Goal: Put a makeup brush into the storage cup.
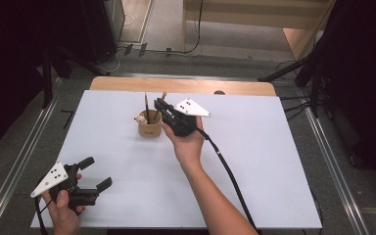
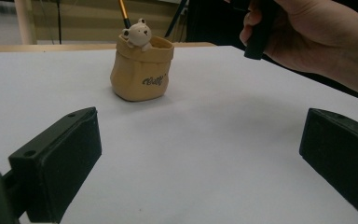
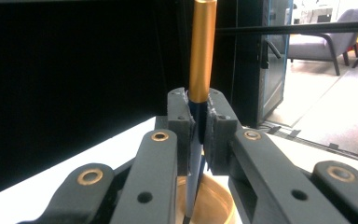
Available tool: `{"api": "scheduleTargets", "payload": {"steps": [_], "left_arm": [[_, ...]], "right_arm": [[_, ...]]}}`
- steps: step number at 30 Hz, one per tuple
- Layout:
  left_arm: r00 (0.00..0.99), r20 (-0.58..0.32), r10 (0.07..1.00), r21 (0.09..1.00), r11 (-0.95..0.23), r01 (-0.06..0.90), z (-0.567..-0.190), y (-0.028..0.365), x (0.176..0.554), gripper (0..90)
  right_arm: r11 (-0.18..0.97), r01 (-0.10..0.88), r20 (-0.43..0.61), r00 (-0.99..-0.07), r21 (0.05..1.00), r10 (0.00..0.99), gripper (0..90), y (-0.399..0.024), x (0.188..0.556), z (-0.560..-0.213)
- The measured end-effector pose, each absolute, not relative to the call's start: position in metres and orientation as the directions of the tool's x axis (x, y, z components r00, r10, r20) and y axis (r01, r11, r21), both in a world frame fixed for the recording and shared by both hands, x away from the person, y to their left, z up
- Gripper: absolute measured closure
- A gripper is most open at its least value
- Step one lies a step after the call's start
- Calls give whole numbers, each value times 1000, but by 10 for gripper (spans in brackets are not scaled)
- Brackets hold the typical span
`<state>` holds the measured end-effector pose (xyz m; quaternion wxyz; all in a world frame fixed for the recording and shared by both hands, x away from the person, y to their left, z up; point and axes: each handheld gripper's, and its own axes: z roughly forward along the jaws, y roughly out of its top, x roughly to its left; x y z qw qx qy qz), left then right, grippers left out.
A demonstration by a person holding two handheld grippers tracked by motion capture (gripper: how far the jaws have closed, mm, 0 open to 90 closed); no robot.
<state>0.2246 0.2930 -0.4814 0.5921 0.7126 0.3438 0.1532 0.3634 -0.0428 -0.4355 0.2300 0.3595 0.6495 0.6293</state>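
A gold-capped pen (image 3: 200,84) is clenched upright in the right claw (image 3: 199,126), directly above the bear-decorated pot (image 1: 149,128) mid-surface, presumably for vertical insertion. The left claw (image 1: 96,172) is held released, idle, well apart near the surface (image 1: 254,147) edge.

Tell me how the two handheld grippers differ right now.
The right gripper is shut on a gold-capped pen, held upright over the bear pen pot; the left gripper stands wide open and holds nothing. The right is raised at mid-table, the left low near the table's front corner. Both are black, with a grey three-cornered plate.
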Motion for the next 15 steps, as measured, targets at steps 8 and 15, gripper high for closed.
{"api": "scheduleTargets", "payload": {"steps": [8, 15], "left_arm": [[720, -190, 668, 949, -62, 308, -481, 293, 225, 0], [721, -193, 665, 950, -58, 308, -481, 293, 224, 0]], "right_arm": [[-20, 212, 151, -619, 977, 771, 842, -36, 370, -451], [11, 236, 141, -617, 972, 774, 842, -28, 372, -461]]}}
